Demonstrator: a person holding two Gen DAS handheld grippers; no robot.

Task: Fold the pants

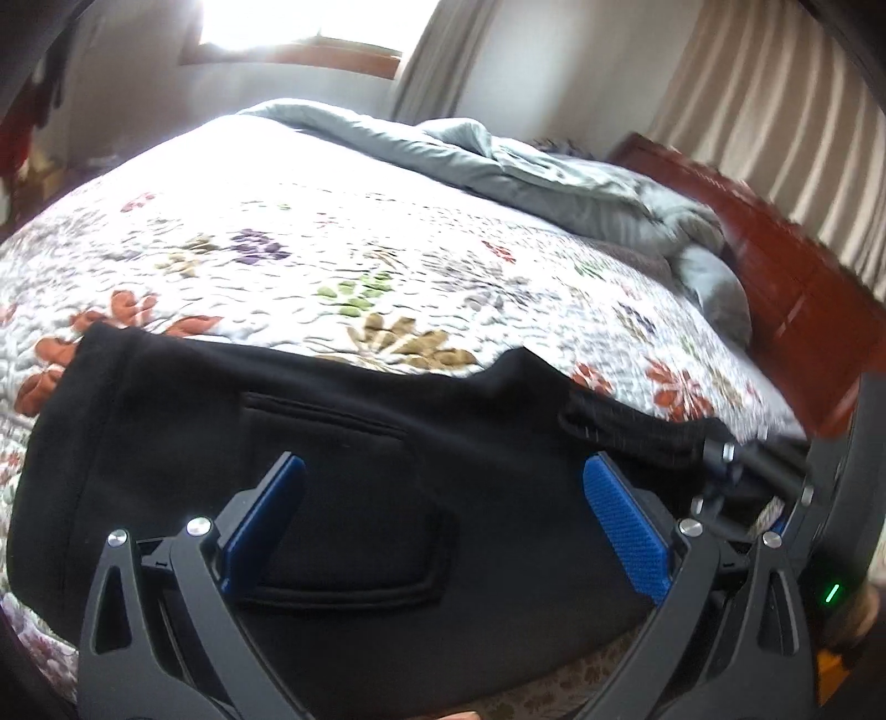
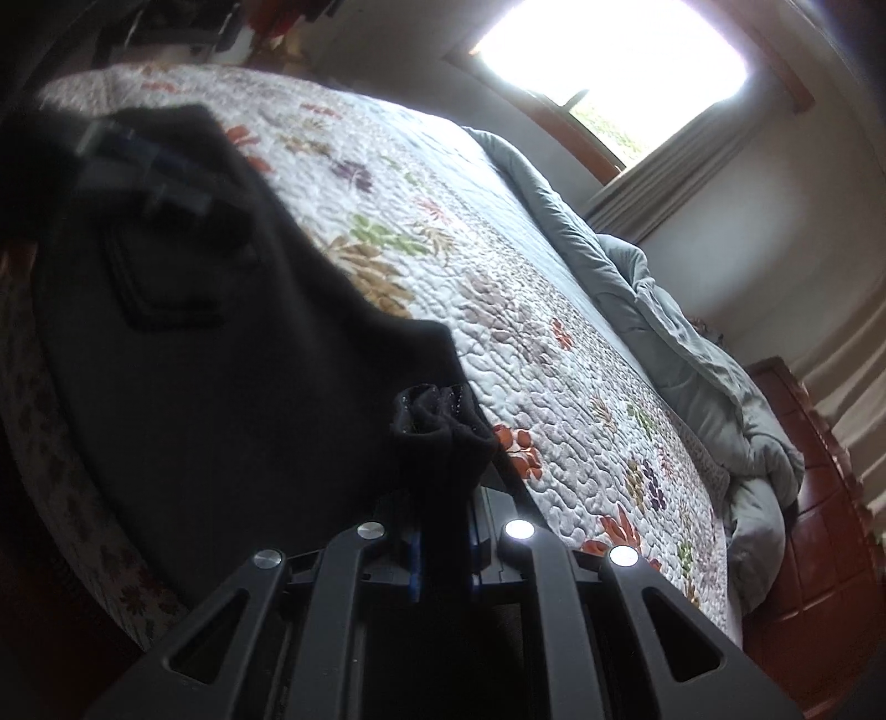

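Note:
Black pants [image 1: 343,443] lie flat along the near edge of the floral quilt [image 1: 332,249], a stitched pocket facing up. My left gripper [image 1: 446,476] hovers open just above them, its blue pads [image 1: 626,526] wide apart with nothing pinched. At the right end of the pants, my right gripper [image 1: 742,459] grips a bunched black edge. In the right wrist view the right gripper [image 2: 443,531] is shut on that bunch of the pants [image 2: 437,426], which rises out between its blue pads. The left gripper [image 2: 149,177] shows blurred over the far end of the pants [image 2: 221,360].
A crumpled grey duvet [image 1: 526,166] lies along the far side of the bed. A red-brown wooden headboard [image 1: 775,266] stands at the right, with pale curtains [image 1: 775,111] behind it. A bright window [image 2: 609,50] is on the far wall.

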